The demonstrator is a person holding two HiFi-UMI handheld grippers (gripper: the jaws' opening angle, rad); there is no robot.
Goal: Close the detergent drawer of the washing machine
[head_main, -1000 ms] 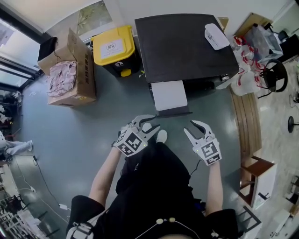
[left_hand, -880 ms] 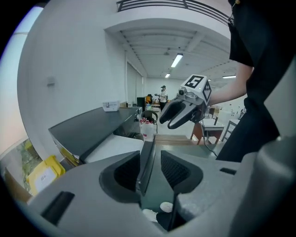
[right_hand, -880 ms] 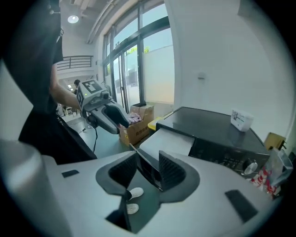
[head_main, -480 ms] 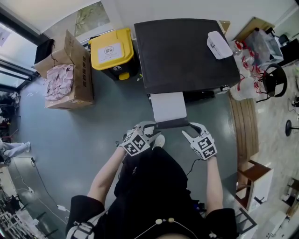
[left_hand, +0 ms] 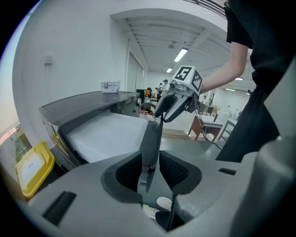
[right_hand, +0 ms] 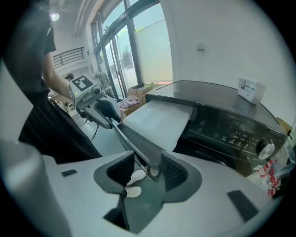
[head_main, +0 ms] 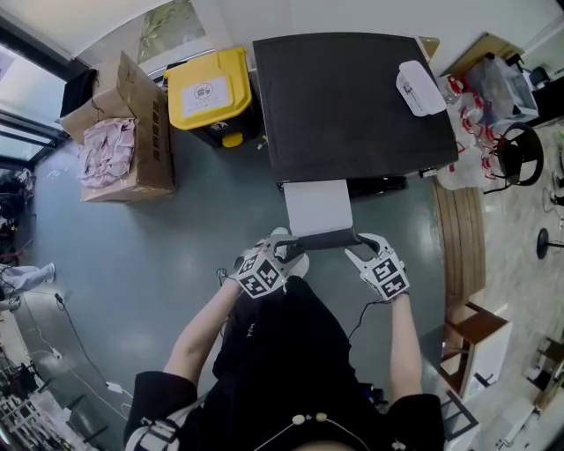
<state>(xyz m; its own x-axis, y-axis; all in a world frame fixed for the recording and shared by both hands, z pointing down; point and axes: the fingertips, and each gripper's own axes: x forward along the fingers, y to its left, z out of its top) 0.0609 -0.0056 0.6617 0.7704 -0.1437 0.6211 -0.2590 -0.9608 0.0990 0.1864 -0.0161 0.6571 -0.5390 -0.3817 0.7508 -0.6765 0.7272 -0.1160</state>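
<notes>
Head view: the left gripper (head_main: pixel 286 247) and right gripper (head_main: pixel 359 247) have come down to the drawer front (head_main: pixel 322 238) at centre frame. The left jaws are closing around it and the right jaws are opening around it. I think the push can start now.

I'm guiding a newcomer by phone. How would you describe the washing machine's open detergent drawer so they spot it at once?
Find the dark washing machine against the wall. A pale flat drawer juts from the left end of its front towards the person, ending in a dark strip. Nothing else sticks out of the machine; the yellow bin stands apart.
</notes>
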